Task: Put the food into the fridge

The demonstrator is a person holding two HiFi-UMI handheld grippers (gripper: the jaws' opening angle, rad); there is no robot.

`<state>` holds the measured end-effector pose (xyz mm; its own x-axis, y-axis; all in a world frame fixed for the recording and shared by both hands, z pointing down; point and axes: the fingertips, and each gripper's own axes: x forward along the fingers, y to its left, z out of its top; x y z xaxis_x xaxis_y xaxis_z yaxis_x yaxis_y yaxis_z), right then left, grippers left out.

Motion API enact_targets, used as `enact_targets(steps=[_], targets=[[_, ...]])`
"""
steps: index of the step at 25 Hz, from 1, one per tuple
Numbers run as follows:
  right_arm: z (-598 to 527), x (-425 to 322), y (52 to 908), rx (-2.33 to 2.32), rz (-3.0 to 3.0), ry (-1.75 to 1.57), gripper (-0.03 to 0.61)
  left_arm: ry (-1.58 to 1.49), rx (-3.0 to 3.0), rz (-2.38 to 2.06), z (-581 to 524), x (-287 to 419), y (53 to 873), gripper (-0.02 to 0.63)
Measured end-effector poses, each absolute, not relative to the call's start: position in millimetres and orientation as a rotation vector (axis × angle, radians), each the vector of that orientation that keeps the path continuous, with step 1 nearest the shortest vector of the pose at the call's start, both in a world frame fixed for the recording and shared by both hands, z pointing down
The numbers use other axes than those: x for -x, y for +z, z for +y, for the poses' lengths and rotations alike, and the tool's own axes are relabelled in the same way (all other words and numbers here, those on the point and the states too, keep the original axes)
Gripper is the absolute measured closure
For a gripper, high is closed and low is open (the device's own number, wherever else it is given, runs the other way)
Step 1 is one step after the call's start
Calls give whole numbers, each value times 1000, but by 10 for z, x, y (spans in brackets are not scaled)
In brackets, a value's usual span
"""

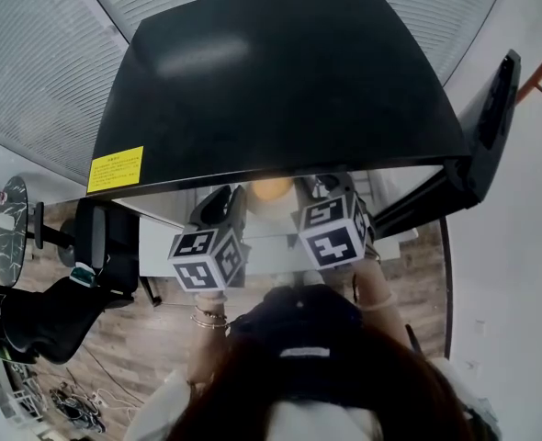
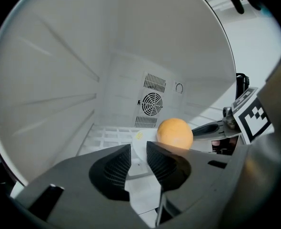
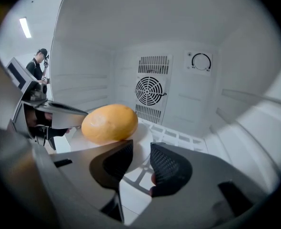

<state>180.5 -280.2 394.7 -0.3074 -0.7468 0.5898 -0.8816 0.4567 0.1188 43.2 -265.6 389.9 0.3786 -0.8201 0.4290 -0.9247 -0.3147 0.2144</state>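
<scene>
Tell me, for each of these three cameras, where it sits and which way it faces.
Left gripper view: rides the left tool, facing into the fridge toward its back-wall fan; own jaws show.
Right gripper view: rides the right tool, facing the same fan; own jaws show.
Head view: on the person's head, looking steeply down at the fridge's black top; hair, forearms, both tools show.
Shared: both gripper views show the orange food on its plate.

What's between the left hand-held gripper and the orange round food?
Only the white round plate that the orange round food sits on; left gripper view.
</scene>
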Motion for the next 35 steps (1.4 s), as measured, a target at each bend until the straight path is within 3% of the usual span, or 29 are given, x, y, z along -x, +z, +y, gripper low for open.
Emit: enact_targets(steps=[29,31,35], targets=[[-2722,-1917,3813,-1445,-2198,210,451,294,-2195,-1578,-2426,-441,3823,528],[-2716,-1938,3781,-1448,-2214,198,451,281,-2175,-1616,-2414,-426,3814,598],[-2687,-1964,3750,-1419,-2240,162,453,254,-2138,-1654,-2353,-418,3808,598]])
